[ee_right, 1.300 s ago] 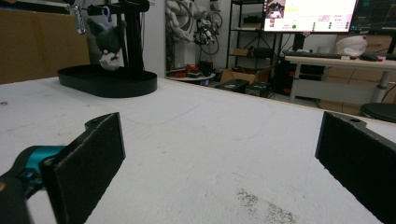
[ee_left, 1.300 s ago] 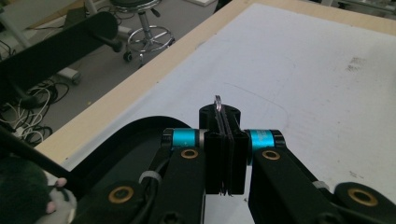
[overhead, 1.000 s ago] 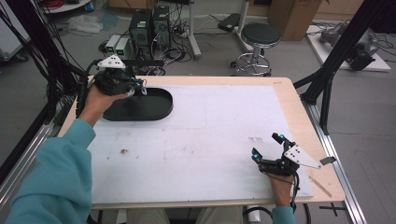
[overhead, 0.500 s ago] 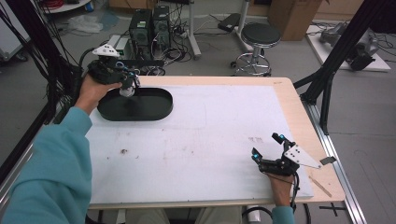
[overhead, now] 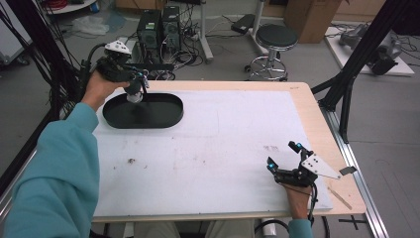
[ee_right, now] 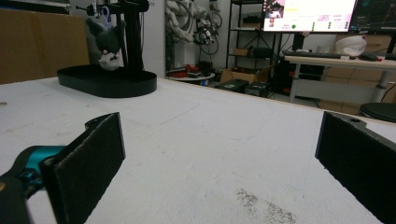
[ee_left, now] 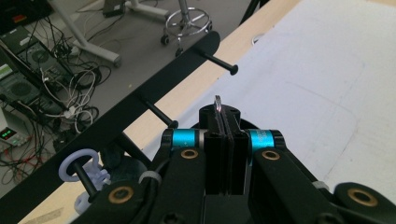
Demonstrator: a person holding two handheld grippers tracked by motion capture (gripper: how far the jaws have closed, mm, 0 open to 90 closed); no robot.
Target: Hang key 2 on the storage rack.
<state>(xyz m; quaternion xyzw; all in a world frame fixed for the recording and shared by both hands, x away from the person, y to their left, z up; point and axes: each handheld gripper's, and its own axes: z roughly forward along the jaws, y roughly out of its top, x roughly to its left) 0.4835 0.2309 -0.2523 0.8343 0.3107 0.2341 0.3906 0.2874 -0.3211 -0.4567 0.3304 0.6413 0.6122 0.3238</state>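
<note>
white mat (overhead: pixel 218 144) open from centre to right; black stand (overhead: pixel 143 110) with pegged crossbar (ee_left: pixel 140 100) blocks far left.

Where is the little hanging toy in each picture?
High view: the toy dangles at top left, over the black tray.
Left gripper view: centre, just its ring pokes up between the shut fingers.
Right gripper view: top left, hanging above the tray.
Shared landmark: the black peg rack.
</note>
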